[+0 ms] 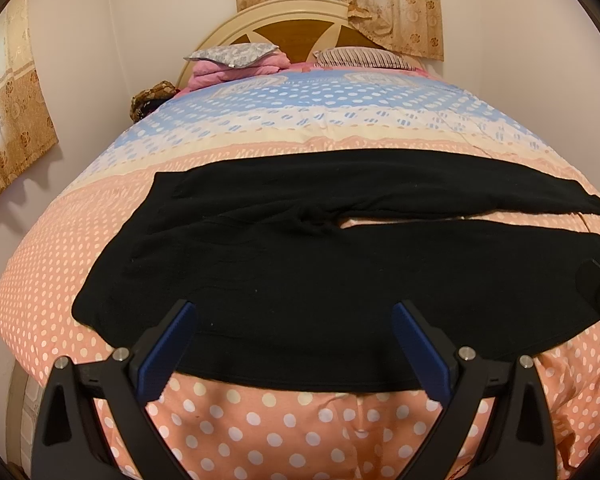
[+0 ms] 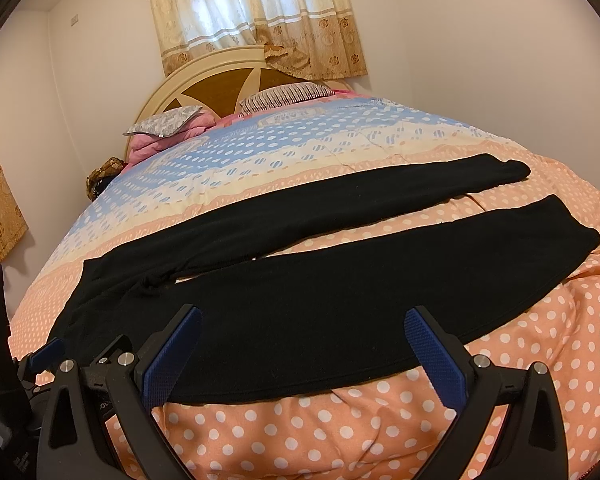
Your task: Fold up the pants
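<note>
While the black pants [image 1: 300, 264] are lying spread flat across the near part of the bed, their waist is pointing to the left and the two legs are running off to the right, with a narrow strip of bedspread showing between them. In the right wrist view the pants [image 2: 300, 312] are showing both leg ends, the far leg [image 2: 380, 196] lying beside the near leg [image 2: 420, 256] and apart from it. The near edge of the fabric is running just ahead of both tools. The left gripper [image 1: 294, 312] is hovering over that edge with its blue-padded fingers [image 1: 168, 352] standing wide apart and gripping nothing. The right gripper [image 2: 304, 316] is likewise holding its fingers [image 2: 432, 356] spread wide and empty above the near leg. Under the pants, a polka-dot bedspread [image 1: 260, 420] is covering the bed, peach close by and turning blue farther back. Pillows [image 1: 236, 56] are sitting against a rounded headboard [image 1: 292, 32], and patterned curtains [image 2: 252, 12] are hanging above it.
</note>
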### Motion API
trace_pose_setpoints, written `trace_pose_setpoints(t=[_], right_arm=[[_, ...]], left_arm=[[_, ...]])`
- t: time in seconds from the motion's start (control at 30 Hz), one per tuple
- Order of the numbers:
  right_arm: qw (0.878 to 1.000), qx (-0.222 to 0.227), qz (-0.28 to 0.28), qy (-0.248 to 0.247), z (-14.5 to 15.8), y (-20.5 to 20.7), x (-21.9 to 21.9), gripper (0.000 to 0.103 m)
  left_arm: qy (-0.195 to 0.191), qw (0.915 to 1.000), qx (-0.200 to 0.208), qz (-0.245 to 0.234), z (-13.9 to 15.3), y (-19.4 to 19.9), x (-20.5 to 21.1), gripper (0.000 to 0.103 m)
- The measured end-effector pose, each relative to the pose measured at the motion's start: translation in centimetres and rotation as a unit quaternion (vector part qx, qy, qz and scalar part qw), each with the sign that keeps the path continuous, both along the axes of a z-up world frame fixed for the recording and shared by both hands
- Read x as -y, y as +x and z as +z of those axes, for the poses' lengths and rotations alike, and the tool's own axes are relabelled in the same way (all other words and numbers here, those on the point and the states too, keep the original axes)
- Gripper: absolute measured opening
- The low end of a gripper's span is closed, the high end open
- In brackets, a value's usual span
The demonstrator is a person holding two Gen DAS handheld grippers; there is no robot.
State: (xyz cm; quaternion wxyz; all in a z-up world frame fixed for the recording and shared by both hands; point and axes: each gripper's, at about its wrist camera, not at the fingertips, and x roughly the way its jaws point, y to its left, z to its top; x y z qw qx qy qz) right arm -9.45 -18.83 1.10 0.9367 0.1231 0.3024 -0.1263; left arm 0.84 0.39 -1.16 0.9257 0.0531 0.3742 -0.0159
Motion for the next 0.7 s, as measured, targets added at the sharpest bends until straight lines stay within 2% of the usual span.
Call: trace_pose_setpoints(t=[0.37, 0.6, 0.7], right_arm=[[1.000, -0.004, 0.005, -0.004, -0.3, 0.5, 0.1, 0.102], [1.000, -0.014, 0.008, -0.007, -0.7, 2.3, 2.1, 0.102], [0.999, -0.026, 0.037, -0.002, -0.7, 4.0, 2.9, 0.102]], left_arm=[[0.007, 1.0000, -0.004, -0.006, -0.1, 0.8, -0.8, 0.100], [0.024, 0.9995, -0.001, 0.018, 0.8, 3.8, -5.1, 0.101], [0.027, 0.9991, -0.002, 0.032, 1.9, 6.4, -8.1, 0.101]])
